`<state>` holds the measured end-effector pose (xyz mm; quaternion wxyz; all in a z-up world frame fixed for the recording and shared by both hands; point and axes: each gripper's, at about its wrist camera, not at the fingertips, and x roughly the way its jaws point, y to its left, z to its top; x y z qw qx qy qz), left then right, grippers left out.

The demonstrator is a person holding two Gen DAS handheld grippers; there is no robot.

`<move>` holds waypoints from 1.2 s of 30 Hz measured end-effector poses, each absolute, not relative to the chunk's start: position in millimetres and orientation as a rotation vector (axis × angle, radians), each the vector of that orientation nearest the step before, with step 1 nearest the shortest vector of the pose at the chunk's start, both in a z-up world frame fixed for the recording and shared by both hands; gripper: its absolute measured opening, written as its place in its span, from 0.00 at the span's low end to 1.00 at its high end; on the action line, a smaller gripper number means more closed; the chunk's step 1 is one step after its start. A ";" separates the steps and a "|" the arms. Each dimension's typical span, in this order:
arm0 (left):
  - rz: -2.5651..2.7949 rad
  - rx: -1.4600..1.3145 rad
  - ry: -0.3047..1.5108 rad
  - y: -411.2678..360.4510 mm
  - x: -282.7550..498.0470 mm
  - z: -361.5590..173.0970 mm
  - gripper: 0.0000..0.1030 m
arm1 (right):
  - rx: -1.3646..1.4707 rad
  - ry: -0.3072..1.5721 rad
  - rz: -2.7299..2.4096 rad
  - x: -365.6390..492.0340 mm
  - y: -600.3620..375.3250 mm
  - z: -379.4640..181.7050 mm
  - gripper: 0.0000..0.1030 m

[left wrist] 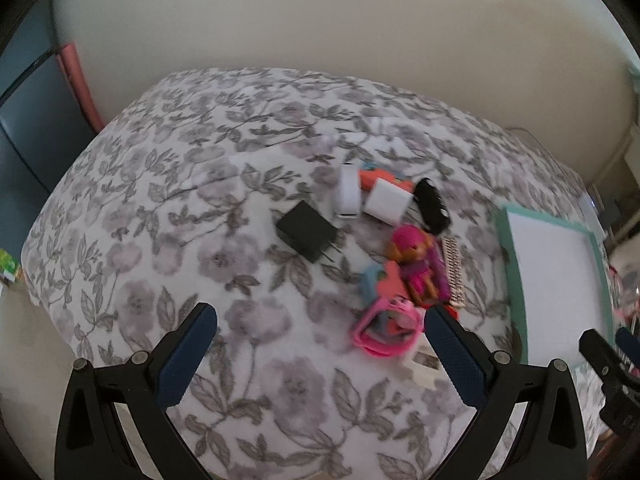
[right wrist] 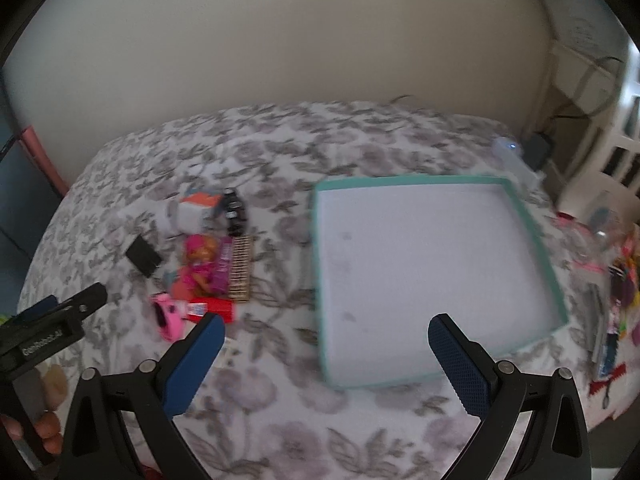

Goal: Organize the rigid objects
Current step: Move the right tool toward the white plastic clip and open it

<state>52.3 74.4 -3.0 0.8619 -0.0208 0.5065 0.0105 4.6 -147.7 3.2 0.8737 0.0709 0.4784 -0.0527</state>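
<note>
A heap of small objects lies on the floral bedspread (left wrist: pixel 160 200): a black charger plug (left wrist: pixel 306 231), two white adapters (left wrist: pixel 348 194), a black comb (left wrist: pixel 432 206), a pink doll (left wrist: pixel 414 260) and pink toy glasses (left wrist: pixel 386 328). My left gripper (left wrist: pixel 320 344) hangs open above the spread, just left of the glasses. In the right wrist view a shallow teal-rimmed tray (right wrist: pixel 436 179) with a white floor lies to the right of the heap (right wrist: pixel 208 256). My right gripper (right wrist: pixel 326 356) is open, over the tray's near left corner. Nothing is held.
The right gripper (left wrist: pixel 612 356) shows at the left view's right edge, and the left gripper (right wrist: pixel 60 312) with a hand at the right view's left edge. A beige wall (right wrist: pixel 280 40) lies behind the bed. Clutter and white shelving (right wrist: pixel 600 120) are at the right.
</note>
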 end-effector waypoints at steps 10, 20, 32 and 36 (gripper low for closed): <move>0.060 -0.090 1.047 100.7 64.2 -27.5 1.00 | 0.110 1.139 -0.006 42.8 -92.4 -35.9 1.00; 0.069 -0.073 1.137 104.9 72.6 -64.2 1.00 | 0.108 1.269 0.043 52.1 -75.1 -87.6 1.00; 0.072 -0.087 1.150 108.3 74.4 -74.8 1.00 | 0.051 1.322 0.091 59.4 -50.7 -111.8 1.00; 0.068 -0.080 1.155 104.8 73.3 -74.8 1.00 | 0.011 1.317 0.075 63.0 -45.0 -123.4 1.00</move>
